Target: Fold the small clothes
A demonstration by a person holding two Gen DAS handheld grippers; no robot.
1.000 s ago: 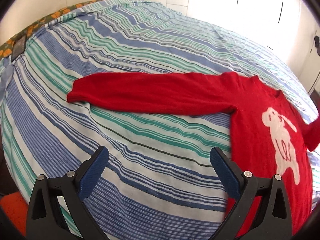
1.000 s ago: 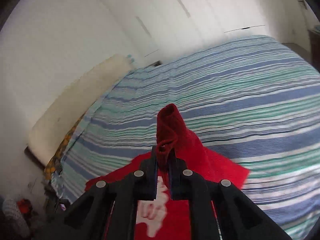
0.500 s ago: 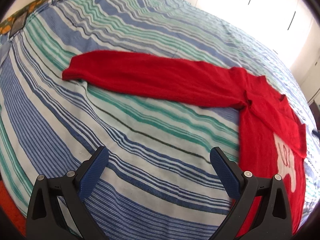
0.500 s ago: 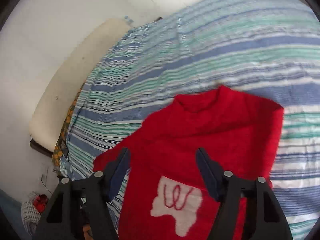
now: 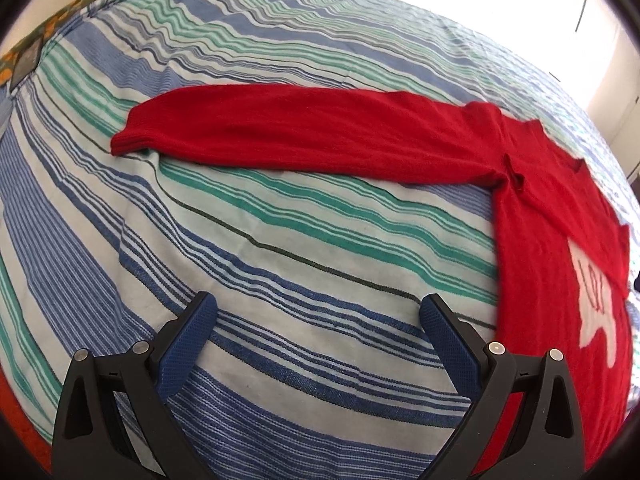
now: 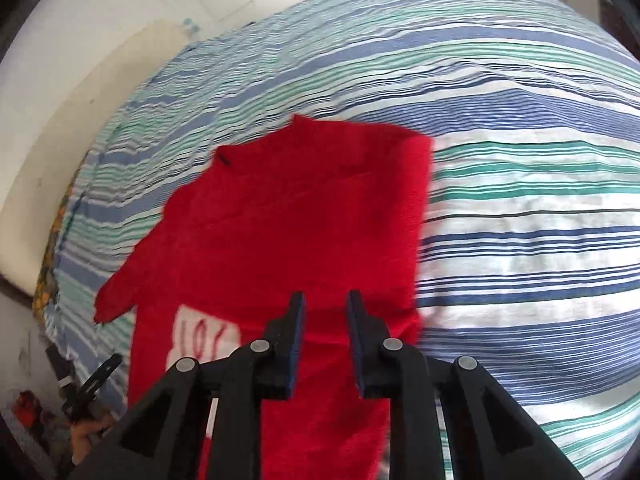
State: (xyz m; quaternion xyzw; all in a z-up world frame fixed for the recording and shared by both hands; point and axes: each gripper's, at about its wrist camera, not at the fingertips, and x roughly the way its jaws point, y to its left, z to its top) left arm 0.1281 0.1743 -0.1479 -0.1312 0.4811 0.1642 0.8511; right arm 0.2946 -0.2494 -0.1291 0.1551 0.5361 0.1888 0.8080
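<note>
Right wrist: sweater (image 6: 280, 220) under closing right claw (image 6: 323, 304) (untouched).

Sweater (image 5: 540, 240) lies flat on bed (image 5: 280, 280), seemingly.

Fuzzy knit sweater (image 5: 320, 136); woven striped bedspread (image 5: 280, 264).

Sweater (image 5: 320, 136) red, white patch on front. Bed sheet (image 5: 280, 240) striped blue, green, white. Fingers (image 5: 188, 344) blue padded, black frame.
</note>
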